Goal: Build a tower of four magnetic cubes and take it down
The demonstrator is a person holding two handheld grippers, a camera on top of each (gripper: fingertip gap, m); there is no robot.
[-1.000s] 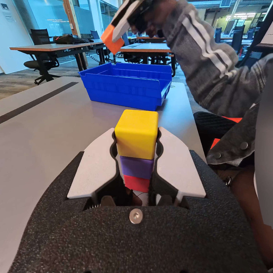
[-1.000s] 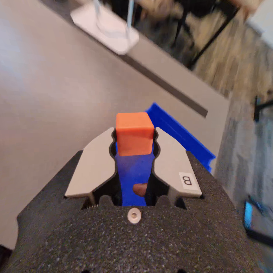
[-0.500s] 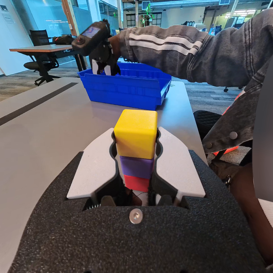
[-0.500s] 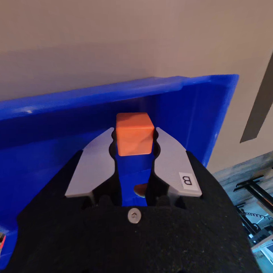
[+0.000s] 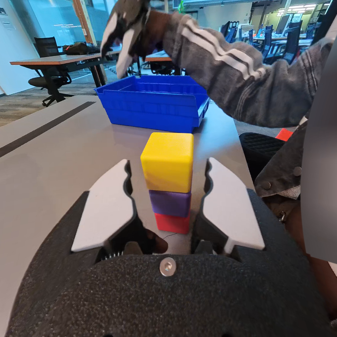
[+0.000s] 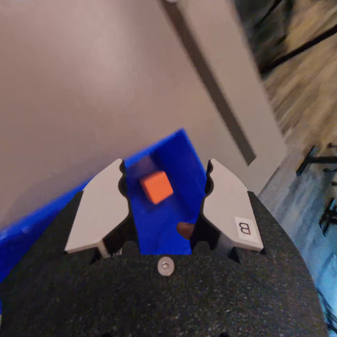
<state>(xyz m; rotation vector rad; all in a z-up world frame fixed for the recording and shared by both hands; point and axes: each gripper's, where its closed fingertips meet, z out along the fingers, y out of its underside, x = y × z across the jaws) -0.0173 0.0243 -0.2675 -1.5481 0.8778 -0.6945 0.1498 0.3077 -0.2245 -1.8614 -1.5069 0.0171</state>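
- Left wrist view: the left claw [image 5: 168, 175] stands wide open around a three-cube stack on the grey surface [image 5: 54, 164], with clear gaps between both pads and the cubes, so it has hold of nothing.
- The stack is a yellow cube [image 5: 167, 162] on a purple cube [image 5: 170, 203] on a red cube [image 5: 172, 223], standing upright and just nearer the camera than the blue bin [image 5: 153, 107].
- These cubes look like rigid, smooth, light plastic. As a judgement, magnets will make each one cling to its neighbour, so a cube is best gripped on two opposite flat sides and pulled straight up while the stack below is steadied.
- The right claw [image 5: 116, 49] shows blurred above the bin's far left corner, on a grey striped sleeve [image 5: 228, 60]; its fingers appear spread, with nothing between them.
- The bin's contents are hidden by its front wall from this angle.
- Right wrist view: the right claw [image 6: 165, 175] is wide open and holds nothing, looking down into the bin [image 6: 175, 155].
- An orange cube [image 6: 156, 186] lies inside the bin near its corner, tilted in the frame and clear of both pads.
- No other cube is visible in the part of the bin shown.
- With one cube binned and three stacked, the takedown appears under way.
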